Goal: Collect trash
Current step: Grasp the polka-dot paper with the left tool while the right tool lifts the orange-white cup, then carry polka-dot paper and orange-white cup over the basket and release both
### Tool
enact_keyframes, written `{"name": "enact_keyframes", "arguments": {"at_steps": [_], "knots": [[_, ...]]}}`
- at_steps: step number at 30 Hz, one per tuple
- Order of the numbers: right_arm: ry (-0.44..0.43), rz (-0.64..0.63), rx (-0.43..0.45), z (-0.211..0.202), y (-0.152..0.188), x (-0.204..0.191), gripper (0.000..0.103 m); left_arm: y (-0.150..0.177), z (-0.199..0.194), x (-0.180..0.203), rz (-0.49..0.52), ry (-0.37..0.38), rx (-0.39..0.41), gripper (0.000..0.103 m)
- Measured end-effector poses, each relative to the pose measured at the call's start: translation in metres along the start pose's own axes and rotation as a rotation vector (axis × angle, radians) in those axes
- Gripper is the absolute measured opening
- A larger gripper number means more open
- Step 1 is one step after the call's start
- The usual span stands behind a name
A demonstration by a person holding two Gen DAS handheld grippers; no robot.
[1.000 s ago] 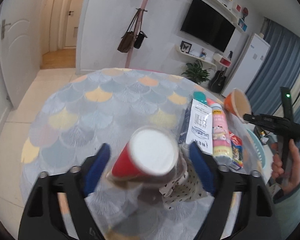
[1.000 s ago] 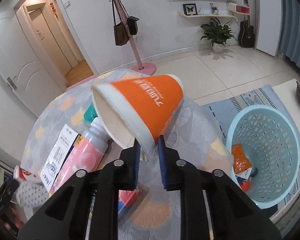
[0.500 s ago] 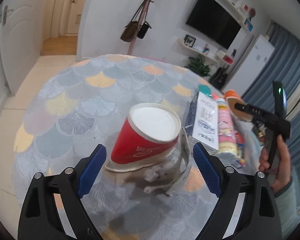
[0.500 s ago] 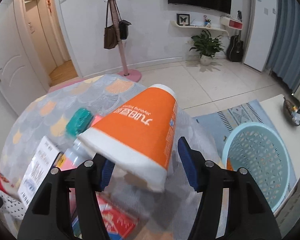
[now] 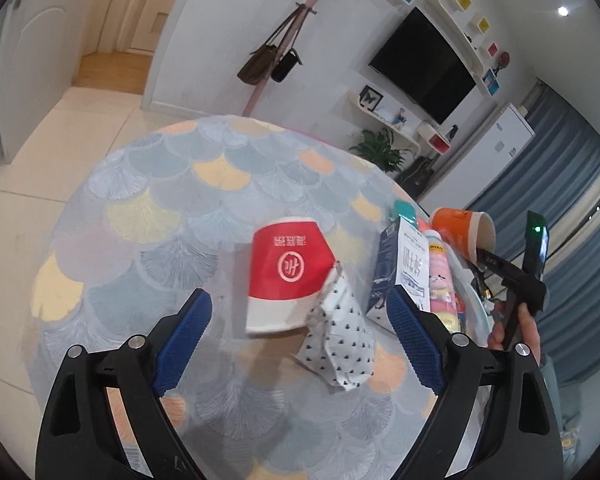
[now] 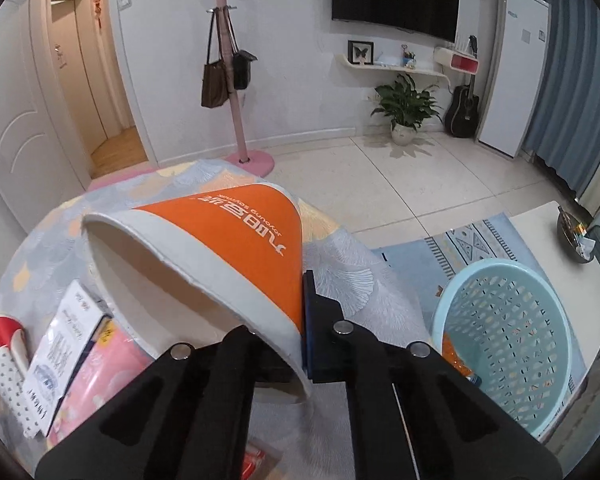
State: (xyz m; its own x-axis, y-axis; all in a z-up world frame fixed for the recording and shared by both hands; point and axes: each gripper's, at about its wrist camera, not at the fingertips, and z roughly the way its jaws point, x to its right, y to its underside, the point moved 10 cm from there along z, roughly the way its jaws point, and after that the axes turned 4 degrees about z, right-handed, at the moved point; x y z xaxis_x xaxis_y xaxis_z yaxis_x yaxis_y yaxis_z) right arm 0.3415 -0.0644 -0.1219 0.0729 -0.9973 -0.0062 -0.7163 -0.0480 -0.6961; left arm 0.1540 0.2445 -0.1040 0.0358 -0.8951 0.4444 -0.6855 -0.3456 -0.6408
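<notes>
A red paper cup (image 5: 286, 276) lies on its side on the round table (image 5: 160, 200), beside a crumpled dotted wrapper (image 5: 340, 336). My left gripper (image 5: 300, 336) is open, its blue pads on either side of the cup and wrapper, not touching. My right gripper (image 6: 296, 328) is shut on the rim of an orange paper cup (image 6: 220, 248), held tilted above the table's edge; the cup also shows in the left wrist view (image 5: 460, 228). A light blue trash basket (image 6: 504, 340) stands on the floor at the right, holding some trash.
A white and navy carton (image 5: 400, 268), a pink bottle (image 5: 440, 276) and a teal lid (image 5: 404, 208) lie on the table's right side. A red packet (image 6: 256, 456) lies under my right gripper. A coat stand (image 6: 236, 80) stands beyond the table.
The red cup has dropped from my left gripper and lies on the table; the left gripper has pulled back. My right gripper opened briefly, then shut again on the orange cup's rim.
</notes>
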Motion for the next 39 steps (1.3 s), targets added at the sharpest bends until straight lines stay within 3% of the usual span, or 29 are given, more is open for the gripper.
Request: {"name": "enact_keyframes", "arguments": {"at_steps": [2, 3, 4, 7, 9, 11, 14, 16, 22, 25, 31, 35, 39], "knots": [[-0.021, -0.016, 0.007, -0.006, -0.001, -0.006, 0.002, 0.002, 0.006, 0.009, 0.03, -0.013, -0.008, 0.084], [-0.026, -0.019, 0.011, -0.009, -0.001, -0.007, 0.002, 0.003, 0.01, 0.015, 0.058, -0.051, -0.009, 0.074], [-0.032, -0.021, 0.015, -0.014, 0.0, -0.007, 0.002, 0.005, 0.013, 0.024, 0.091, -0.077, -0.006, 0.071], [-0.071, -0.01, 0.024, -0.028, 0.002, -0.008, 0.002, 0.015, 0.025, 0.04, 0.156, -0.145, -0.034, 0.07], [-0.084, -0.011, 0.033, -0.037, 0.003, -0.007, 0.002, 0.027, 0.037, 0.04, 0.156, -0.224, -0.081, 0.067], [-0.097, -0.019, 0.038, -0.045, 0.005, -0.008, 0.002, 0.034, 0.041, 0.04, 0.138, -0.254, -0.082, 0.066], [-0.11, -0.029, 0.047, -0.055, 0.007, -0.007, 0.002, 0.043, 0.049, 0.043, 0.115, -0.258, -0.115, 0.036], [-0.127, -0.021, 0.058, -0.064, 0.007, -0.004, 0.002, 0.045, 0.046, 0.046, 0.118, -0.253, -0.108, 0.03], [-0.139, 0.019, 0.12, -0.095, -0.001, 0.018, 0.002, 0.034, 0.01, 0.09, 0.19, -0.14, -0.022, 0.025], [-0.131, 0.054, 0.146, -0.11, -0.004, 0.04, 0.002, 0.02, -0.002, 0.131, 0.26, -0.062, 0.022, 0.025], [0.0, 0.164, 0.176, -0.128, -0.009, 0.12, 0.002, -0.003, 0.025, 0.243, 0.427, 0.098, 0.033, 0.025], [0.071, 0.282, 0.115, -0.112, 0.005, 0.183, 0.002, 0.003, 0.062, 0.318, 0.52, 0.2, -0.018, 0.025], [0.107, 0.391, 0.035, -0.086, 0.028, 0.233, 0.002, 0.025, 0.115, 0.378, 0.535, 0.31, -0.144, 0.026]]}}
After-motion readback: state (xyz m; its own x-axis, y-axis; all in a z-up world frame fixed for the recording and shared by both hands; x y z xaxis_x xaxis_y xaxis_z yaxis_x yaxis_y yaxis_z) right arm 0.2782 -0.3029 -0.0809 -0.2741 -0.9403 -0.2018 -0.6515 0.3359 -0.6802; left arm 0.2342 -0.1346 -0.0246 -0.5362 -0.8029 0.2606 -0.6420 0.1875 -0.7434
